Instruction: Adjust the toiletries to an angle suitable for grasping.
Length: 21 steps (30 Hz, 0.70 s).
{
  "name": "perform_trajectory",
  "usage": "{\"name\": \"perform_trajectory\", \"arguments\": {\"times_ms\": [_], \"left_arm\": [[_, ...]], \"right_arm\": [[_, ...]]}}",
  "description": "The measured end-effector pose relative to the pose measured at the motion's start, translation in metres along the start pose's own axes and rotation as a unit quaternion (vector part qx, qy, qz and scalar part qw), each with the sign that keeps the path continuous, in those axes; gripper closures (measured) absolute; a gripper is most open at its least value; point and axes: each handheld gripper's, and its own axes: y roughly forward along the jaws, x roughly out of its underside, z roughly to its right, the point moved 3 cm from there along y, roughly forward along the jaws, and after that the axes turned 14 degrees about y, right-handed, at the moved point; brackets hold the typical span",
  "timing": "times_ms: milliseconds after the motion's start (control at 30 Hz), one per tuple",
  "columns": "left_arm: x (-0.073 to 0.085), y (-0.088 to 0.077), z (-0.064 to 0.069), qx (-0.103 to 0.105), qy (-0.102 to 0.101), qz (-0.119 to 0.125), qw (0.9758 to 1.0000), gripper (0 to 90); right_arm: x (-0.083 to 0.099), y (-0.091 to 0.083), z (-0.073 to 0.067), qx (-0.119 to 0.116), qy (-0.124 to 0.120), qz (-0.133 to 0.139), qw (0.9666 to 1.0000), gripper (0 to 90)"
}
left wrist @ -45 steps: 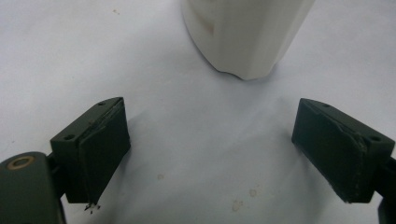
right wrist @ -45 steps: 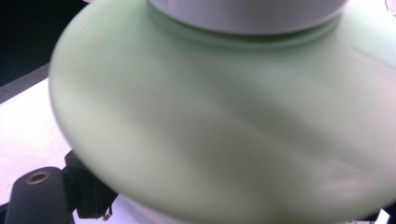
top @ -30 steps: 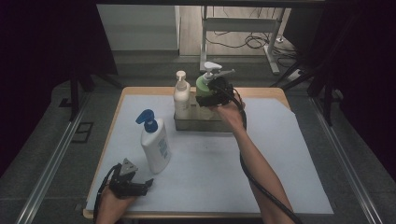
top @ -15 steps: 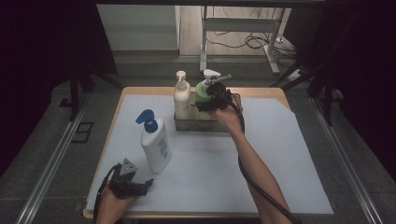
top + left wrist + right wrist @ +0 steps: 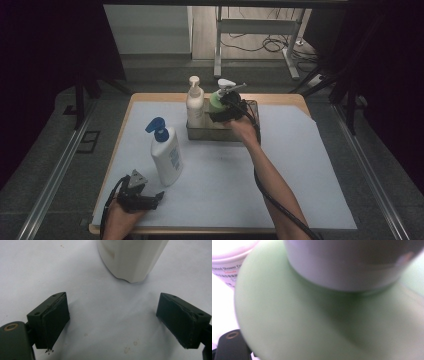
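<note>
The green pump bottle (image 5: 217, 101) stands in the metal caddy (image 5: 220, 133) at the table's twelve o'clock, clamped by the right gripper (image 5: 222, 111). At seven o'clock, the left gripper (image 5: 150, 200) gapes empty beside the white bottle (image 5: 168, 159).

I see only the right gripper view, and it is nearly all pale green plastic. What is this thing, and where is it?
Observer: It is a pale green plastic pump bottle, gripped by the right hand-held gripper in a grey metal basket at the far side of the white-covered table.
Operator: What is the white labelled thing beside it?
Observer: A cream-white plastic pump bottle, upright in the basket's left part.
Operator: And the left hand-held gripper?
Observer: The left hand-held gripper rests open and empty at the near left edge, facing a white plastic bottle with a blue pump.
</note>
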Motion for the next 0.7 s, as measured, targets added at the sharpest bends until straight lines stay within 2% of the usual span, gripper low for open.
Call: {"name": "perform_trajectory", "arguments": {"times_ms": [167, 333, 500, 700], "left_arm": [[0.0, 0.0, 0.0, 0.0, 0.0, 0.0, 1.0, 10.8], [0.0, 0.0001, 0.0001, -0.001, 0.0, 0.001, 1.0, 10.7], [0.0, 0.0, 0.0001, 0.0, 0.0, 0.0, 1.0, 10.7], [0.0, -0.0001, -0.0001, 0.0, 0.001, 0.0, 1.0, 10.8]], "right_arm": [[-0.0016, 0.0022, 0.0011, -0.01, 0.001, -0.007, 0.9999, 11.4], [-0.0002, 0.0033, 0.0032, -0.018, 0.005, 0.001, 0.9998, 10.8], [0.001, 0.0032, 0.0046, -0.025, -0.001, 0.006, 0.9997, 10.5], [0.0048, -0.0024, 0.0058, -0.022, -0.01, 0.011, 0.9997, 10.7]]}}
